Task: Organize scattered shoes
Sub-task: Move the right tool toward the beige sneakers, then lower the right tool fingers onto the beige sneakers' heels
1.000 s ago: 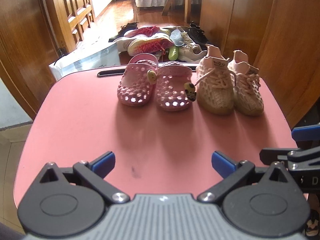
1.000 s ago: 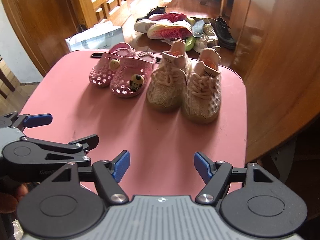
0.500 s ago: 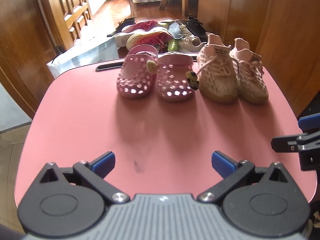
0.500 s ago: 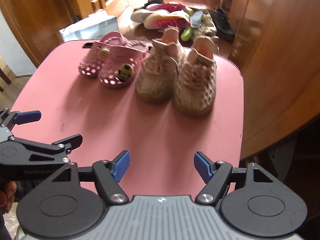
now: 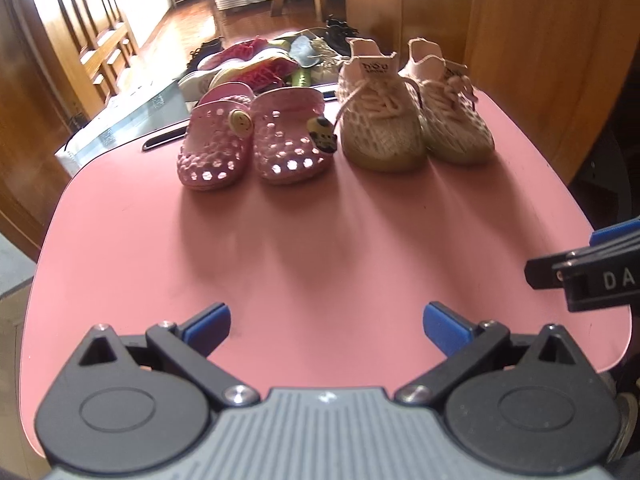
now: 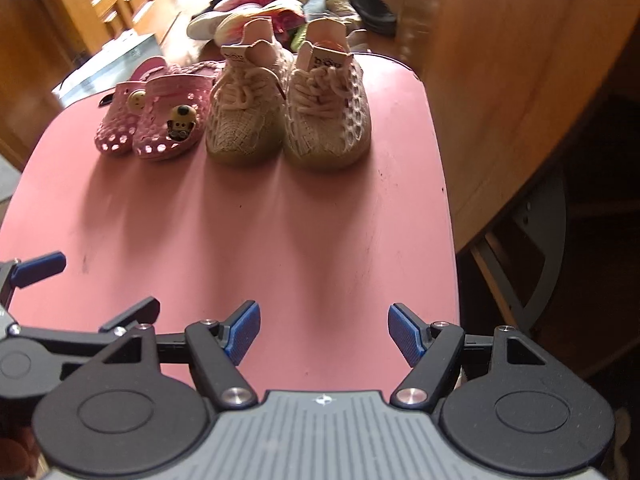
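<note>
Two pink perforated clogs (image 5: 256, 144) (image 6: 154, 122) stand side by side at the far side of the pink table (image 5: 320, 248) (image 6: 248, 232), toes toward me. Right of them stands a pair of beige knit sneakers (image 5: 416, 116) (image 6: 288, 116), also side by side. My left gripper (image 5: 326, 326) is open over the table's near edge, nothing between its fingers. My right gripper (image 6: 324, 332) is open as well, over the near right part of the table, well short of the sneakers. Each gripper shows at the edge of the other's view.
A heap of several other shoes (image 5: 264, 64) (image 6: 288, 4) lies on the wooden floor beyond the table. A white box (image 5: 124, 124) sits at the far left. Wooden panels (image 5: 540, 40) stand close on the right, a wooden door (image 5: 48, 52) on the left.
Both grippers have moved nearer the shoes and tilted a little; the right wrist view now faces the sneakers more squarely. The shoes have not moved, and both grippers stay open.
</note>
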`<action>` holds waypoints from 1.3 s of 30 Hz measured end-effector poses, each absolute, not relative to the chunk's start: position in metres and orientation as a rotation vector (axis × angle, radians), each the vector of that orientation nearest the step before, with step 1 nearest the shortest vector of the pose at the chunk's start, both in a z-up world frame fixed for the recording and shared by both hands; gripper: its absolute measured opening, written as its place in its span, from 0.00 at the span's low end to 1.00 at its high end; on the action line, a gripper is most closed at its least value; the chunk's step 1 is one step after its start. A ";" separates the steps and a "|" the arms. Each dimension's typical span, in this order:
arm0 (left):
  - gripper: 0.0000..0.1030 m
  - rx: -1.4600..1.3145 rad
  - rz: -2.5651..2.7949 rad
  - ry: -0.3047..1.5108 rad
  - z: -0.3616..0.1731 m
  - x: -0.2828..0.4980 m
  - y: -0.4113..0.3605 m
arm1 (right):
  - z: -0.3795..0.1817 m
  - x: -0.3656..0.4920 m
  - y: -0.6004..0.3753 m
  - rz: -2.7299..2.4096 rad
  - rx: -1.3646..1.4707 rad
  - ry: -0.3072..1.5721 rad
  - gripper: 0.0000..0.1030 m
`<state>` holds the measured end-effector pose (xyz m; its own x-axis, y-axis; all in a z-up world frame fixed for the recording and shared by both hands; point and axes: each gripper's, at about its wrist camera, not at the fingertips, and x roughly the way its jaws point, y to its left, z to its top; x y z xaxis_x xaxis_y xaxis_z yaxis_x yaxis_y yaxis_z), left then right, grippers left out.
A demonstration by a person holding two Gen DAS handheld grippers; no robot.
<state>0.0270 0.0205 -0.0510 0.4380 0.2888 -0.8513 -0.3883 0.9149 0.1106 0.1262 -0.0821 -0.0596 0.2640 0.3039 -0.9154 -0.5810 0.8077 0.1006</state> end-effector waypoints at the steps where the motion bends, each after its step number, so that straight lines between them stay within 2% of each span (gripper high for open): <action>1: 1.00 -0.104 0.418 1.037 -0.051 0.027 0.021 | -0.060 0.123 -0.081 0.608 -0.277 1.159 0.68; 15: 1.00 -0.119 0.405 1.041 -0.046 0.023 0.033 | -0.062 0.111 -0.059 0.606 -0.303 1.124 0.68; 27: 1.00 -0.159 0.408 1.041 -0.049 0.025 0.044 | -0.046 0.115 -0.031 0.778 -0.490 1.058 0.68; 36: 1.00 -0.173 0.356 1.069 -0.045 0.045 0.051 | -0.041 0.148 -0.026 0.773 -0.472 1.033 0.68; 39: 1.00 -0.102 0.303 1.070 -0.040 0.054 0.049 | -0.041 0.162 -0.025 0.759 -0.455 1.021 0.68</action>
<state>0.0543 0.0491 -0.0402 0.4430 0.1947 -0.8751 -0.2933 0.9539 0.0637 0.1620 -0.0249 -0.0411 0.3061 0.3494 -0.8856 -0.7473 0.6645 0.0039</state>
